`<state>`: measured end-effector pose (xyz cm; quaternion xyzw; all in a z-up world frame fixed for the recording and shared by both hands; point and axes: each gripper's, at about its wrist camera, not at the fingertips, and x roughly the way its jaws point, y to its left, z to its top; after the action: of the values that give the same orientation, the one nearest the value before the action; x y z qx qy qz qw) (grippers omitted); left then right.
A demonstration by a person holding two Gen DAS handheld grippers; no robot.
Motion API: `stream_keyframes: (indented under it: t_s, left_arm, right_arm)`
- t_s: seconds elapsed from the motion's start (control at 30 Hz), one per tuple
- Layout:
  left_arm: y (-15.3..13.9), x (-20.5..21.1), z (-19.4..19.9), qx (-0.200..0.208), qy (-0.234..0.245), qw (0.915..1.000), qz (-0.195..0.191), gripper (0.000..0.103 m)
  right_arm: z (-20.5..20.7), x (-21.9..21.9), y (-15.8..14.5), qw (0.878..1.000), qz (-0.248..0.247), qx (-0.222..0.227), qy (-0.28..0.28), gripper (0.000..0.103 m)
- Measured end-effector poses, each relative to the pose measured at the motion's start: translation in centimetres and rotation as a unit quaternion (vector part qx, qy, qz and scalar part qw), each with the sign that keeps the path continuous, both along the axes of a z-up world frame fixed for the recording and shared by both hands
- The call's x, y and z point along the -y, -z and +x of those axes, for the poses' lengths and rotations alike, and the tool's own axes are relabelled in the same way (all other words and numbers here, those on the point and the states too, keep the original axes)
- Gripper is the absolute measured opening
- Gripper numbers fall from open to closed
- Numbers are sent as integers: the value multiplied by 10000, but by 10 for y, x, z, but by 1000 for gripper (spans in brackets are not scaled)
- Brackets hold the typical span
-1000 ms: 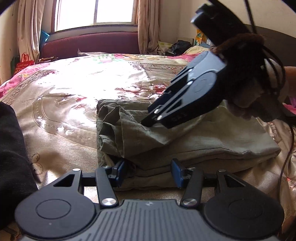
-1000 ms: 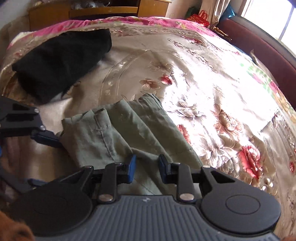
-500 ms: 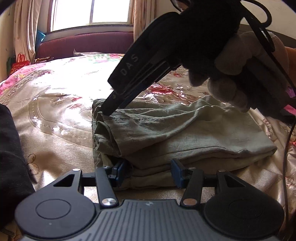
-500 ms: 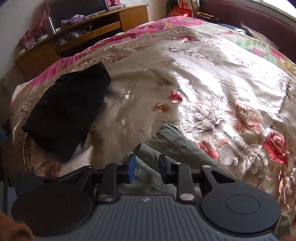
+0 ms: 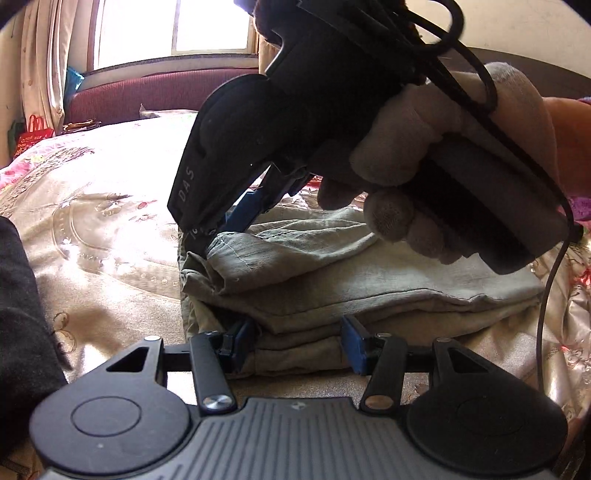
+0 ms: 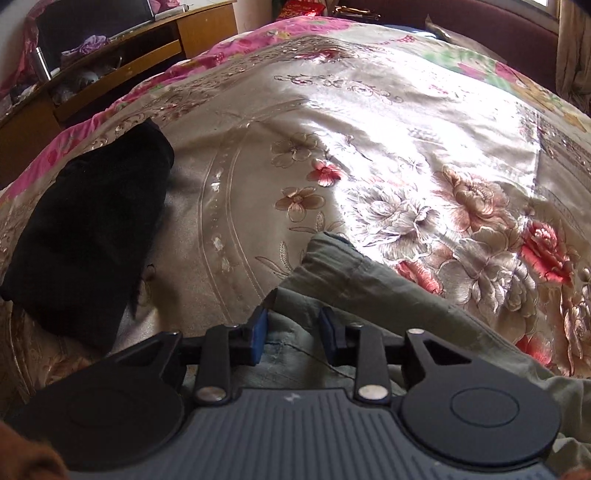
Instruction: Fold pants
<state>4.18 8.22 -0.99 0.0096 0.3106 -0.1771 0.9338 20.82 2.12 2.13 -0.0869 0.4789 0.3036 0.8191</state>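
- Olive-green pants (image 5: 332,273) folded into a flat stack of several layers, lying on the floral satin bedspread (image 5: 92,221) of the bed.
- Left gripper (image 5: 297,341) low at the near edge of the stack, jaws apart, 1 blue pad on each side of the lowest layers, left pad touching the cloth, nothing clamped.
- Right gripper (image 5: 225,229) coming down from above in the left wrist view, tips at the top layer's left corner, that corner lifted slightly off the layer beneath.
- Held by a hand in a grey glove (image 5: 424,162), black cable (image 5: 546,280) hanging beside it.
- In the right wrist view, right gripper (image 6: 293,328) with jaws apart by a moderate gap, green cloth lying between and under the 2 blue pads; cannot tell whether either pad presses the cloth, no pinch visible.
- Rolled edge of the pants (image 6: 351,273) running from the tips away to the right across the bedspread (image 6: 369,129).
- Black garment (image 6: 88,229) lying well apart from the pants, towards the left side of the bed; same garment (image 5: 18,314) at the left margin of the left wrist view.
- Dark red upholstered bench (image 5: 155,92) along the far side of the bed, under a bright window (image 5: 173,29) with curtains.
- Wooden cabinet (image 6: 140,51) with open shelves beyond the bed in the right wrist view, cluttered with small items too blurred to name.
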Motion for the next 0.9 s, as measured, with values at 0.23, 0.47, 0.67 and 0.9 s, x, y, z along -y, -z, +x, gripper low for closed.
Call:
stream_keyframes:
  t_s: [0.23,0.47,0.67,0.9]
  left_arm:
    - [-1,0,-3,80,45,10000,-10,65]
    - [-4,-4,-7,174,25,9998,-82,65]
    - [-3,-3,-8,184,87,9998,-85,65]
    - [-7,-7,-14,349,76,9992,-174,65]
  right_arm:
    - [4,-6,-12,10000,-12,33,-42,33]
    - [13,1,-4,9984,-237,-491,-143,17]
    - [35,10,-28,9973,354,-606,226,16]
    - [42,-13,-12,9990,-234,-355,-97,23]
